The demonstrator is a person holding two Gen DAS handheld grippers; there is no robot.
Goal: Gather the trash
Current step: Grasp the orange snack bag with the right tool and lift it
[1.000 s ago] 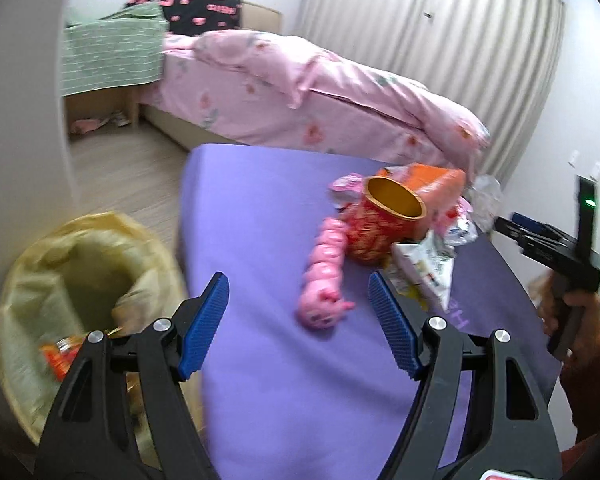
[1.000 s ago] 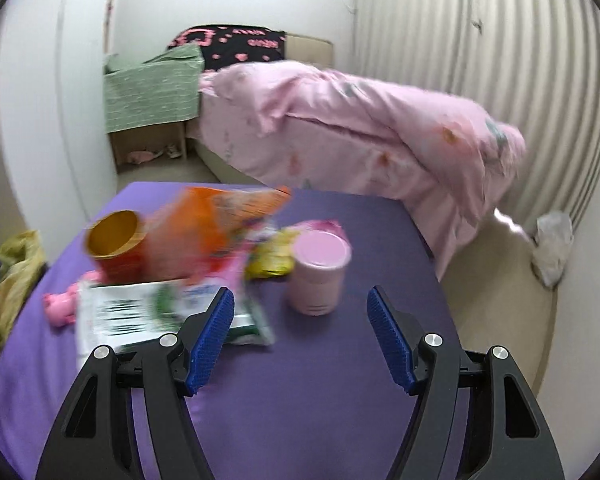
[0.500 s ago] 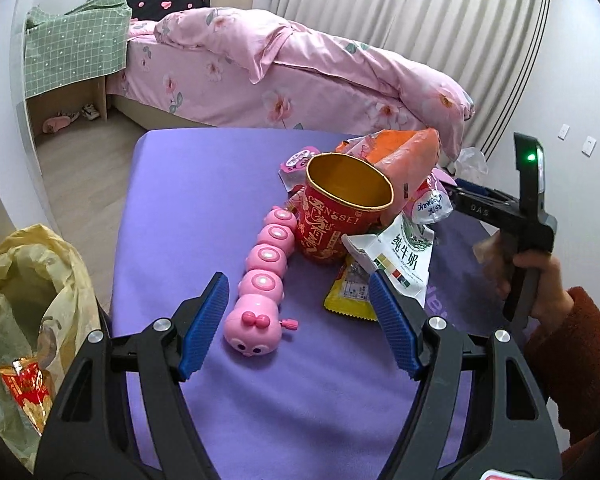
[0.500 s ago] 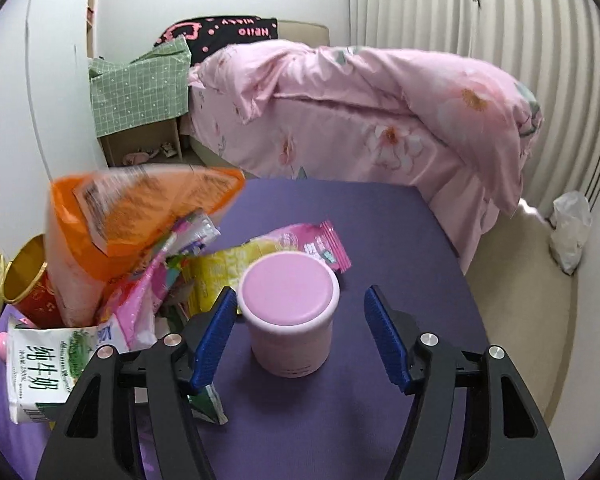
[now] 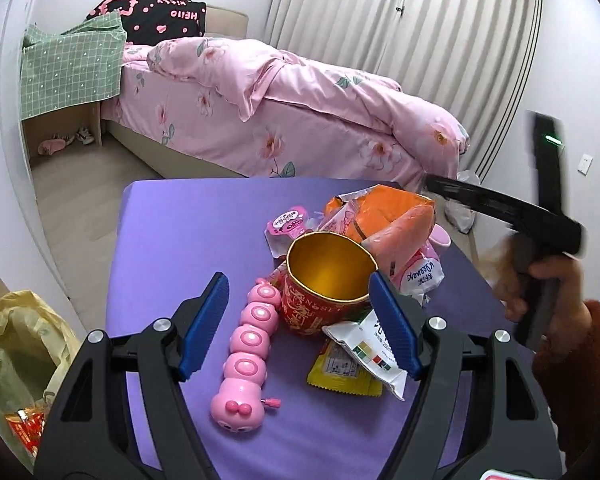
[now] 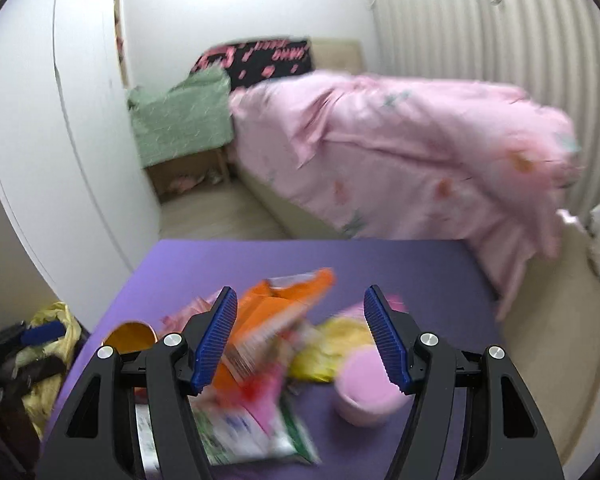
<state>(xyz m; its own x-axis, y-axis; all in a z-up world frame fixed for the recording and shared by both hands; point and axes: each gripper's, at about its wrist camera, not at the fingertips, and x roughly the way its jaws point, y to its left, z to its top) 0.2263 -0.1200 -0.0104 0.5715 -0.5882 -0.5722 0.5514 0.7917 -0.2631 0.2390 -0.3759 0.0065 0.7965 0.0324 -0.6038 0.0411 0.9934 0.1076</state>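
A pile of trash lies on the purple table (image 5: pixel 188 216): an orange snack bag (image 5: pixel 384 216), a white carton pouch (image 5: pixel 366 350), a yellow wrapper (image 5: pixel 340 372) and a small pink jelly cup (image 5: pixel 286 226). A red cup with a gold inside (image 5: pixel 326 288) stands in the pile. My left gripper (image 5: pixel 298 326) is open and empty, just in front of the red cup. My right gripper (image 6: pixel 300 340) is open and empty above the orange bag (image 6: pixel 276 316); its view is blurred. It also shows at the right of the left wrist view (image 5: pixel 500 208).
A pink caterpillar toy (image 5: pixel 248 352) lies left of the red cup. A pink lidded cup (image 6: pixel 366 384) stands right of the pile. A bin with a yellow bag (image 5: pixel 16 360) holding wrappers sits on the floor at the left. A pink bed (image 5: pixel 300 120) lies behind.
My left gripper swung from the bin towards the pile and closed in on the red cup. My right gripper pulled back and up from the pink lidded cup, now over the orange bag.
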